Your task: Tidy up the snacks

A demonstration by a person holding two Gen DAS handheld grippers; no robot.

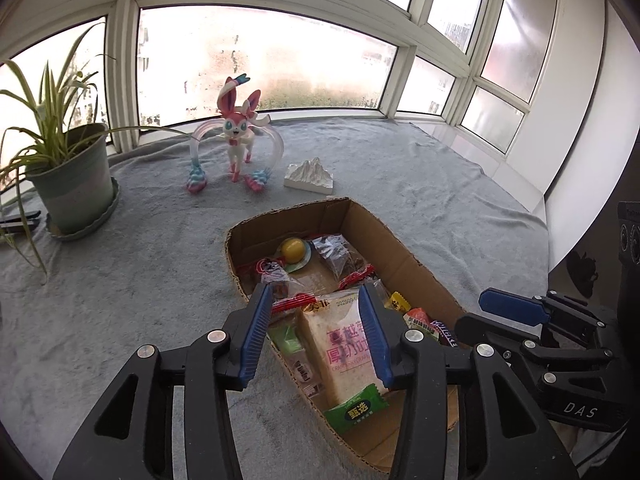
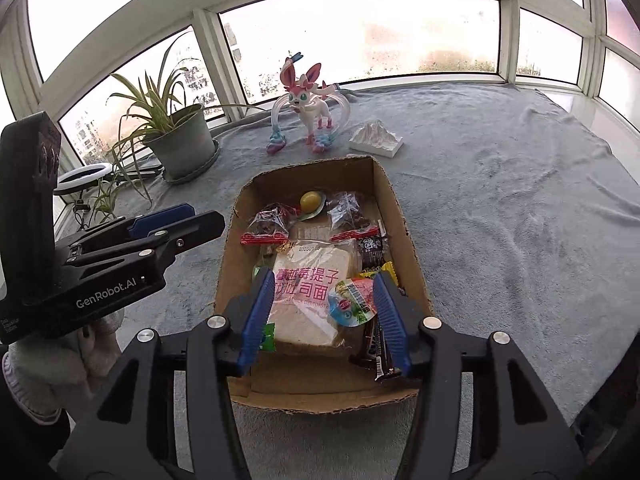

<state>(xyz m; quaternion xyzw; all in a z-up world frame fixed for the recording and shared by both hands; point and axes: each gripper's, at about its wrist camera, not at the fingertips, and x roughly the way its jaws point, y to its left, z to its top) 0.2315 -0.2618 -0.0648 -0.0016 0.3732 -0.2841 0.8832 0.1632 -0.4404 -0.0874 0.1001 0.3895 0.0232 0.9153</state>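
A: All the snacks I can find sit inside the cardboard box (image 2: 404, 240), right under and ahead of both tongs. The toast bread packet (image 2: 310, 300) lies in the middle, just beyond the tips of the right gripper (image 2: 326, 322), with a small jelly cup (image 2: 352, 304) on its right edge and a dark chocolate bar (image 2: 378, 350) beside the right-hand pad.

B: And the tongs themselves?

A: Both spread, nothing pinched. The left gripper (image 1: 316, 334) hangs over the near end of the box, pads apart and clear of the packet below. The right one stands wider, also empty.

B: Anything left outside the box?

A: None that I can see on the grey blanket (image 2: 520, 220). Past the far wall of the box stand only a pink toy figure (image 2: 306, 100), a white mountain model (image 2: 376, 138) and a potted plant (image 2: 180, 144). None of them is a snack.

B: So nearly done?

A: I judge the gathering finished or close to it. Farther in lie two clear bags with red seals (image 2: 268, 224) and a yellow ball-shaped sweet (image 2: 311, 200). Only tidying within the box may be left.
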